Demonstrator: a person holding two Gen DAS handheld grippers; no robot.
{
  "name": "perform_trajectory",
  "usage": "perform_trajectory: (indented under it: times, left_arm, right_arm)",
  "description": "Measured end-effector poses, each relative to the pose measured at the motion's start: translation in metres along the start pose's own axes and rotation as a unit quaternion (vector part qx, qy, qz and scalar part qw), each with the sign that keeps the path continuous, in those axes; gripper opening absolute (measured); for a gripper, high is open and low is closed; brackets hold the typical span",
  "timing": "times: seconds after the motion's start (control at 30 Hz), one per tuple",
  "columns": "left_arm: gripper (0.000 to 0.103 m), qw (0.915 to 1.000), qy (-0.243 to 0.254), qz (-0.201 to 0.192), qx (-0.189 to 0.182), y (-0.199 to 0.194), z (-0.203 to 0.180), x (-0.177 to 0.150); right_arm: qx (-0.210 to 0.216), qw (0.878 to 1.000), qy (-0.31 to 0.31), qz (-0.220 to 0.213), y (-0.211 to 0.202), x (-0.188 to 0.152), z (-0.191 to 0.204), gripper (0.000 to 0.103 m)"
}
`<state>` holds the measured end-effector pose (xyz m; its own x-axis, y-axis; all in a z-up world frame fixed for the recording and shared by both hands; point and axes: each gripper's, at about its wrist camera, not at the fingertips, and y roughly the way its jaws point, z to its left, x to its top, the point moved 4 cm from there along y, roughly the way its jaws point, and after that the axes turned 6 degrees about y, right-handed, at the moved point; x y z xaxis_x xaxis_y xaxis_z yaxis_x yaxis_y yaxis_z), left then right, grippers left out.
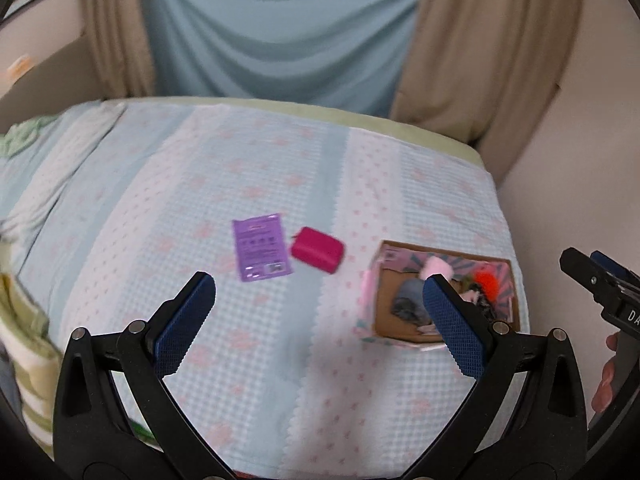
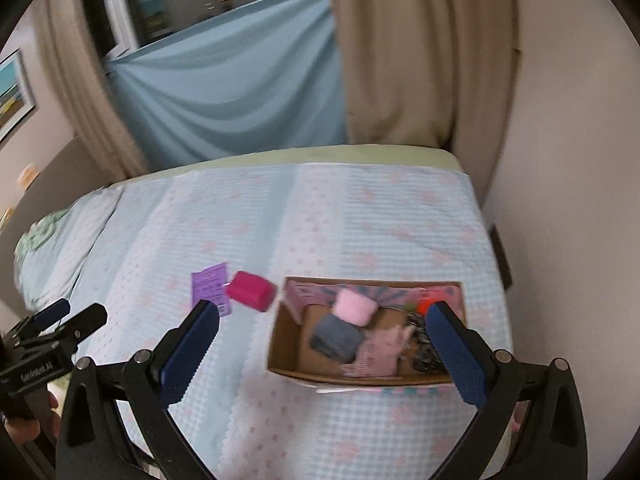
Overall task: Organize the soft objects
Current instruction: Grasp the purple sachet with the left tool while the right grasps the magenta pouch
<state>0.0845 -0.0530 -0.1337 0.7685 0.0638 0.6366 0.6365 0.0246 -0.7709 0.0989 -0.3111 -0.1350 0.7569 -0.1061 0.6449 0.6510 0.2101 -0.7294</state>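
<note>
A magenta soft pouch (image 1: 318,255) lies on the bed next to a flat purple packet (image 1: 262,246). Both also show in the right wrist view, the pouch (image 2: 251,291) and the packet (image 2: 211,287). An open cardboard box (image 2: 288,350) to their right holds a pink roll (image 2: 355,307), a grey roll (image 2: 335,338), a pale pink cloth (image 2: 382,350) and something orange (image 1: 486,282). My left gripper (image 1: 318,322) is open and empty above the bed, short of the pouch. My right gripper (image 2: 322,348) is open and empty above the box's near side.
The bed (image 1: 240,160) has a light blue and pink checked cover. A wall (image 2: 560,160) runs close along its right side. Beige curtains (image 2: 400,60) and a blue sheet (image 1: 280,32) hang behind. Folded bedding (image 1: 24,360) lies at the left.
</note>
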Motion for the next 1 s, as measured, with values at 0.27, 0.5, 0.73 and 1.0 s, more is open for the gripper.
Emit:
perform_trajectory:
  times: [0.27, 0.5, 0.73, 1.0]
  left_arm:
    - [0.103, 0.9983, -0.047, 0.029, 0.019, 0.03, 0.06, -0.009]
    - [0.103, 0.9954, -0.064, 0.071, 0.012, 0.097, 0.095, 0.008]
    - [0.103, 0.99, -0.081, 0.115, -0.008, 0.177, 0.115, 0.021]
    - [0.103, 0.9802, -0.083, 0.179, -0.016, 0.285, 0.126, 0.019]
  right_arm:
    - [0.045, 0.997, -0.052, 0.026, 0.037, -0.004, 0.054, 0.103]
    - [0.061, 0.991, -0.108, 0.046, 0.086, 0.004, 0.102, 0.103]
    - [0.056, 0.976, -0.181, 0.104, 0.164, 0.007, 0.133, 0.103]
    - [0.045, 0.949, -0.244, 0.196, 0.264, -0.009, 0.152, 0.103]
